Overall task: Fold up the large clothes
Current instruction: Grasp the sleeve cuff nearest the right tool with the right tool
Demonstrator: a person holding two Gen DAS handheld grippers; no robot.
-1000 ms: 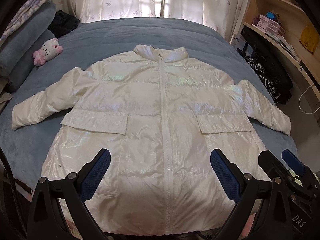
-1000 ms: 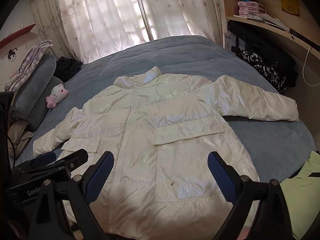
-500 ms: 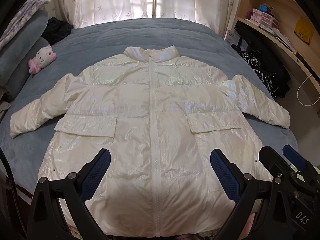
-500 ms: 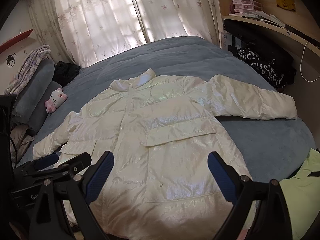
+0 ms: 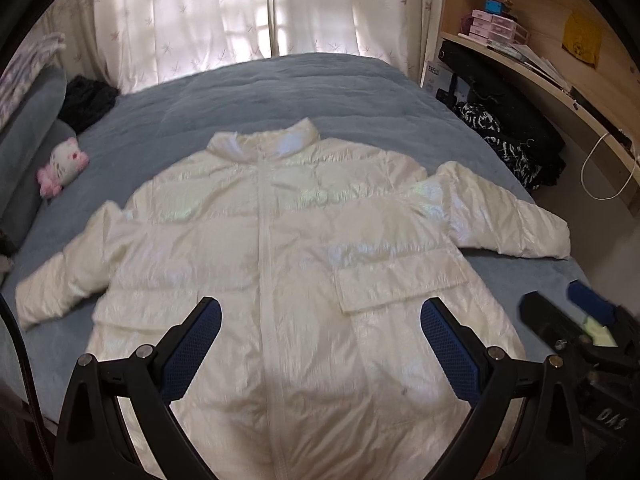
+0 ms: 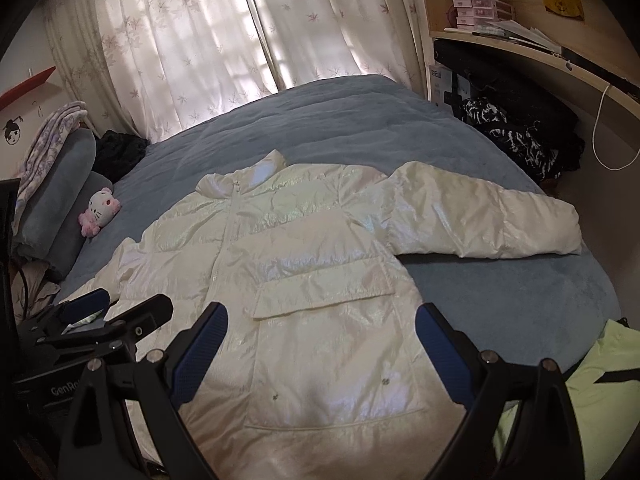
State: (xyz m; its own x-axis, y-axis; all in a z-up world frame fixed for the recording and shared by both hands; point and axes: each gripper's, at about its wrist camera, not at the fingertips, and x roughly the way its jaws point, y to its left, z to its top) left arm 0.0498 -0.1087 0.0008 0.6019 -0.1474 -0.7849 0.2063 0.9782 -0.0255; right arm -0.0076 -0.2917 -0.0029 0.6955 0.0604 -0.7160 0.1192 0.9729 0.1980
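the white jacket looked puffy, light and slippery; both the left gripper and the right gripper gaped wide, empty; the sleeve at right seemed easiest to pinch.

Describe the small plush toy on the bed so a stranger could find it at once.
Start at the blue-grey bed where the white puffer jacket lies spread flat. Look past the jacket's sleeve on the side with the grey pillows: the plush toy lies against them. It is the only white-and-pink thing there, a cat-like head far smaller than the jacket.
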